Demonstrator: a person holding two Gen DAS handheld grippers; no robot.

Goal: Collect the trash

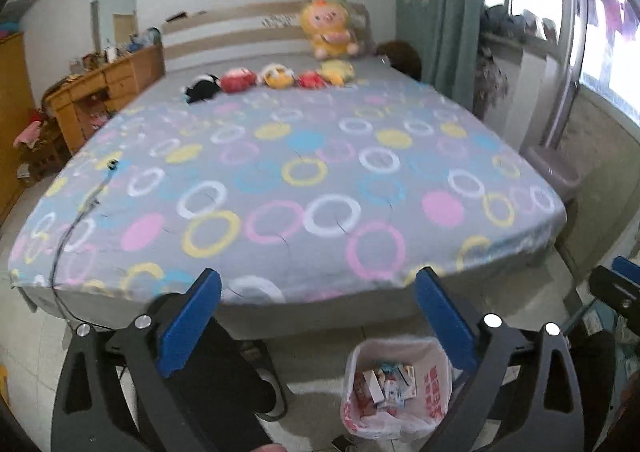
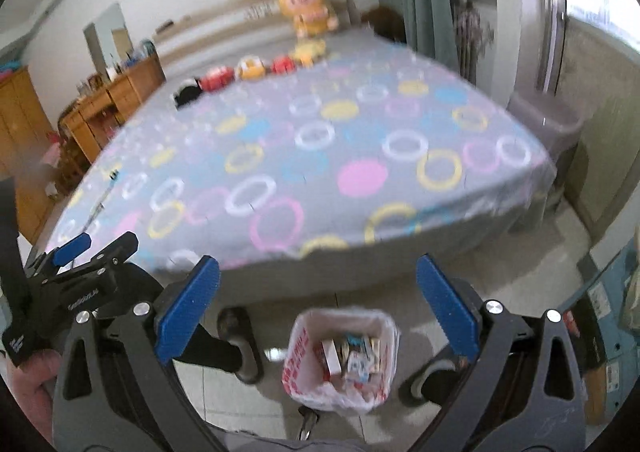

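A small bin lined with a white and red plastic bag [image 1: 398,384] [image 2: 342,356] stands on the tiled floor at the foot of the bed, with several small boxes and wrappers inside. My left gripper [image 1: 318,288] hangs well above it, blue pads wide apart, nothing between them. My right gripper [image 2: 318,276] is likewise open and empty, high above the bin. The left gripper [image 2: 96,248] also shows at the left edge of the right wrist view, held by a hand [image 2: 32,384].
A wide bed [image 1: 300,180] with a circle-patterned grey cover fills the middle, plush toys [image 1: 276,78] along its head. A wooden dresser [image 1: 104,88] stands left, a purple bin [image 1: 556,168] and window right. The person's dark shoes [image 2: 240,344] flank the lined bin.
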